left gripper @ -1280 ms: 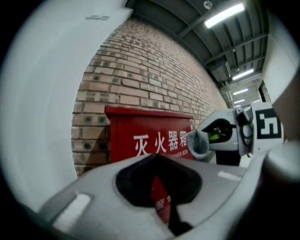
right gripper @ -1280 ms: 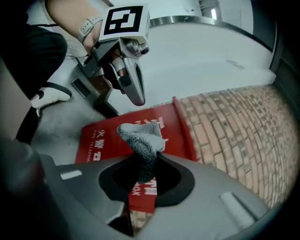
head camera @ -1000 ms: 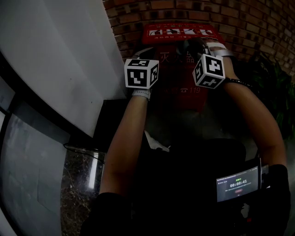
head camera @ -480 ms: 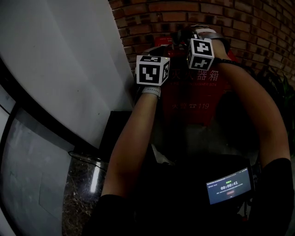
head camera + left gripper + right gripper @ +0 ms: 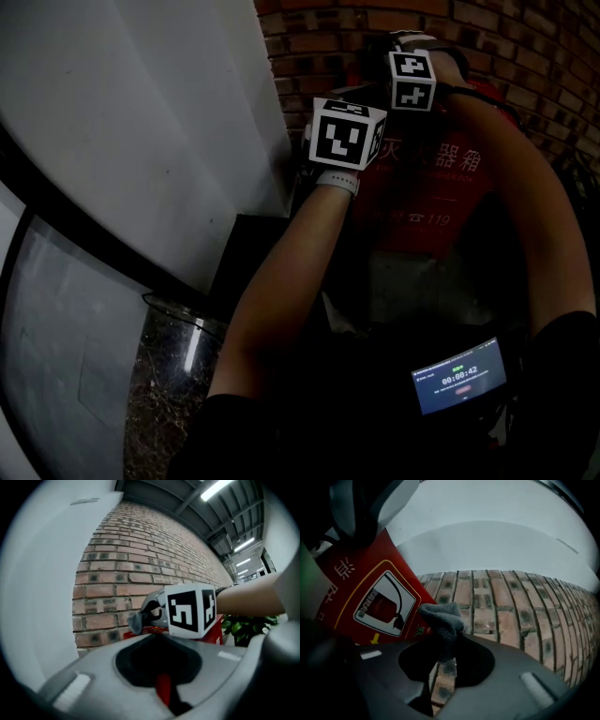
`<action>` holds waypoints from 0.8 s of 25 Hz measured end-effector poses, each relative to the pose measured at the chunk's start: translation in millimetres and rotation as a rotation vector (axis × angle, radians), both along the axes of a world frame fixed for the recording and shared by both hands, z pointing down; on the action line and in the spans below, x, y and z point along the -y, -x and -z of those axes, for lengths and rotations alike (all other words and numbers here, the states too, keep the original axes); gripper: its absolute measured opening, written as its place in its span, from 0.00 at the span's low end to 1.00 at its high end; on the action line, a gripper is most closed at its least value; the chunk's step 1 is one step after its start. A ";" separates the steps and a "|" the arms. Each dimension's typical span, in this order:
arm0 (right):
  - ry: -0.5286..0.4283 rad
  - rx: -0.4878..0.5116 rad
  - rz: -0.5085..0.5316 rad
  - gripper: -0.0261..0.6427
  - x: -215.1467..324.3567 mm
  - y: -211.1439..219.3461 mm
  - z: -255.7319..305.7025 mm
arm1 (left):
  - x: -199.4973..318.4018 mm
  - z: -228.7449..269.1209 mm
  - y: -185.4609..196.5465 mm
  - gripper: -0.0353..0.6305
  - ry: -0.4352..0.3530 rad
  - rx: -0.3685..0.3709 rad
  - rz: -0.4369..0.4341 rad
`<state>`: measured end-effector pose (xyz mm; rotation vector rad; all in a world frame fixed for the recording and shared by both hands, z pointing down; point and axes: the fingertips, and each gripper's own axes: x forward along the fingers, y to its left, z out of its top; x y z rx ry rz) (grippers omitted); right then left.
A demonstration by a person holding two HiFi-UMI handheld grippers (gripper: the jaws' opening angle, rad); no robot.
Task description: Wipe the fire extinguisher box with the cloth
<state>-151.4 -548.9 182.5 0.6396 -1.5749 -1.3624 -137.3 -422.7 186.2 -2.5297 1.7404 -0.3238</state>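
Right hand-held gripper, arm outstretched, tight on cloth; left hand-held gripper together.

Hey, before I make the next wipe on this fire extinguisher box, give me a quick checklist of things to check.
1. Cloth gripped: ok. The grey cloth is bunched between the right gripper's jaws.
2. Cloth touching the fire extinguisher box: cannot tell. It sits near the box's top edge, with the brick wall behind it.
3. Left gripper empty: ok. Its jaws are together and hold nothing.
4. Left gripper out of the wiping path: probably not ok. It is close beside the right one.
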 end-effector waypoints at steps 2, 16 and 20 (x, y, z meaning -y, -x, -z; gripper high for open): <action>0.034 -0.044 0.026 0.15 4.8 7.9 -10.7 | 2.1 -2.5 0.9 0.06 0.002 -0.010 -0.010; 0.121 -0.111 -0.014 0.14 18.7 -6.6 -29.1 | 5.3 -5.6 1.4 0.06 0.002 0.025 -0.006; 0.129 -0.102 -0.048 0.14 21.8 -29.2 -30.4 | 3.0 -5.3 -2.4 0.06 0.019 0.012 -0.004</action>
